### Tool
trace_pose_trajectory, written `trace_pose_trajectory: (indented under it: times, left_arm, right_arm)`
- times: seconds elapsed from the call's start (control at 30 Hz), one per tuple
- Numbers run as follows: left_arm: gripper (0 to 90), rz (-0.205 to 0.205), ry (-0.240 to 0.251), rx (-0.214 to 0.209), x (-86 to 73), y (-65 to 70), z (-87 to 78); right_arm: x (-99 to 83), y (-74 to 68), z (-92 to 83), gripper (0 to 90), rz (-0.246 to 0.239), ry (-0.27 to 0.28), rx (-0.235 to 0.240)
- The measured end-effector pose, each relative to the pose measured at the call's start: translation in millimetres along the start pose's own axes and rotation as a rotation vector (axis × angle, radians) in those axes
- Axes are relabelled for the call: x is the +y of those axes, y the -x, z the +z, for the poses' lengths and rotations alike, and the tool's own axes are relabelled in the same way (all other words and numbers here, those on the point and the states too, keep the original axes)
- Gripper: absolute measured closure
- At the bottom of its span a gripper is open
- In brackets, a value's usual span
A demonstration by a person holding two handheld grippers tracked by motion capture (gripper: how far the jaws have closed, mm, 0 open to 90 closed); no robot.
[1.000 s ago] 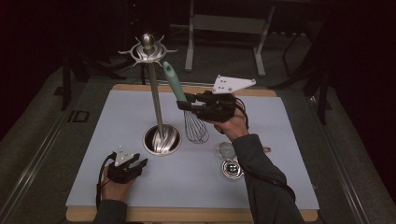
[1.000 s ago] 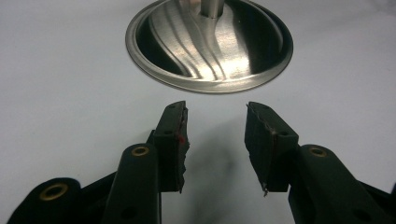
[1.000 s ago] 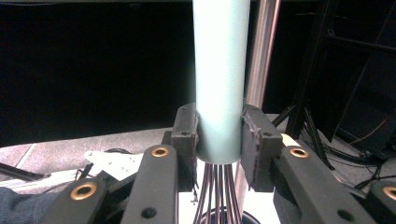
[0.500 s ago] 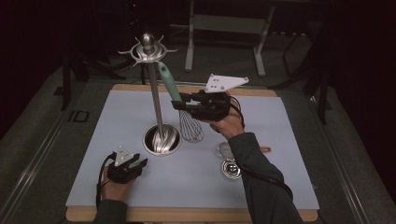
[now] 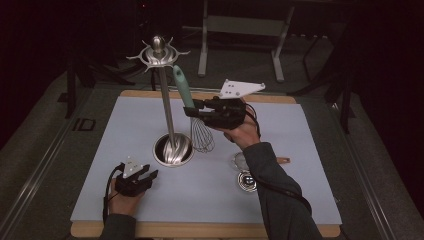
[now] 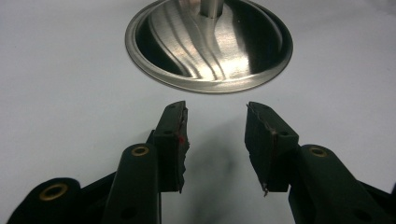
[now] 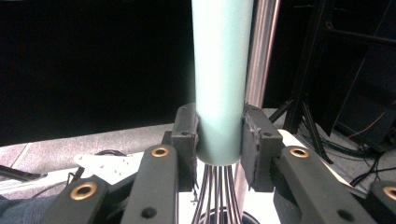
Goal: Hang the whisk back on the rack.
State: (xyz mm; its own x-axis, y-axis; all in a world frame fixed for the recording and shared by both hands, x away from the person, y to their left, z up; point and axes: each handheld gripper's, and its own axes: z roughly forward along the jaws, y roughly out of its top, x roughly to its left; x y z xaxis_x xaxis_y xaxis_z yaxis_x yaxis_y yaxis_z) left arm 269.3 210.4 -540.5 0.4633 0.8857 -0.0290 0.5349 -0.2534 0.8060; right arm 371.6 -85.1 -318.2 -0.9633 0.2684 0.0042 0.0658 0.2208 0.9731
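Nearest the table's front edge, the left hand (image 5: 122, 197) rests low on the grey mat (image 5: 310, 140), its gripper (image 6: 215, 130) level and aimed at the stand's round steel base (image 6: 210, 46), jaws parted around bare mat. Farther in, the right forearm reaches forward and up, palm turned upward, with the right gripper (image 7: 219, 140) clamped on the lower end of the whisk's (image 5: 200, 132) mint handle. The whisk hangs wires-down, just beside the stand's upright pole (image 5: 166, 107). Beside the sleeve lie a small strainer (image 5: 241, 161) and a shiny metal piece (image 5: 246, 181).

Mint-green whisk handle (image 7: 220, 79), silver stand (image 5: 172, 148), pale lilac mat (image 5: 300, 150)
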Motion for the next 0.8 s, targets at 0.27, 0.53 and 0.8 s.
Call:
trace_pose_trajectory:
  times: [0.27,0.53,0.8]
  left_arm:
    - [59.3,0.003,-0.002,0.002,0.1,0.2,0.2]
    - [59.3,0.005,-0.003,0.002,0.1,0.1,0.2]
    - [59.3,0.006,-0.003,0.003,0.1,0.2,0.3]
  right_arm:
    - [2.2,2.4,2.1,69.0,0.003,-0.015,-0.019]
    - [4.1,3.1,13.5,68.5,0.032,-0.038,-0.045]
    - [7.9,0.0,22.5,67.9,0.042,-0.066,-0.096]
